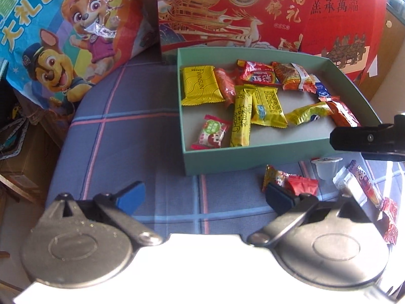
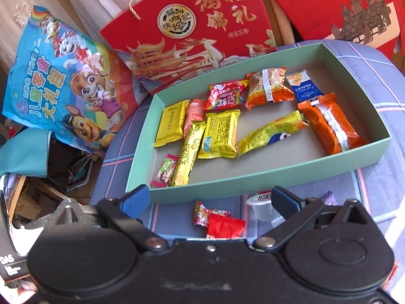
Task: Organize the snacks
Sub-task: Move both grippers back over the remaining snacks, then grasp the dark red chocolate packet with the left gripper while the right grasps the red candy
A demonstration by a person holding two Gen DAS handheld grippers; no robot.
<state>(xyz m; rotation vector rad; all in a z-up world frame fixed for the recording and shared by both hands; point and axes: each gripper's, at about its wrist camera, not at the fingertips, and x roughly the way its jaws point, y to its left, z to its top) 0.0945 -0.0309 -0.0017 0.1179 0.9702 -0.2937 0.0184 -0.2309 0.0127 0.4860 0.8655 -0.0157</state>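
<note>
A green box point(image 1: 243, 155) point(image 2: 253, 190) sits on the blue plaid cloth and holds several wrapped snacks, yellow, red and orange. In front of it lie loose snacks: a small red packet point(image 1: 302, 186) point(image 2: 224, 225), a patterned candy point(image 1: 274, 177) point(image 2: 202, 214), a clear jelly cup point(image 1: 326, 168) point(image 2: 262, 209) and a long red-and-silver wrapper point(image 1: 359, 183). My left gripper point(image 1: 205, 197) is open and empty, low over the cloth in front of the box. My right gripper point(image 2: 211, 202) is open and empty above the loose snacks; it shows as a black part point(image 1: 367, 139) at the right of the left wrist view.
Behind the box stand a red gift box point(image 1: 227, 12) point(image 2: 192, 30), a second red box point(image 1: 341, 25) point(image 2: 341, 7) and a blue cartoon snack bag point(image 1: 63, 38) point(image 2: 65, 83). The cloth's left edge drops off to clutter below point(image 1: 15, 139). A purple wrapper point(image 2: 329, 197) lies at the right.
</note>
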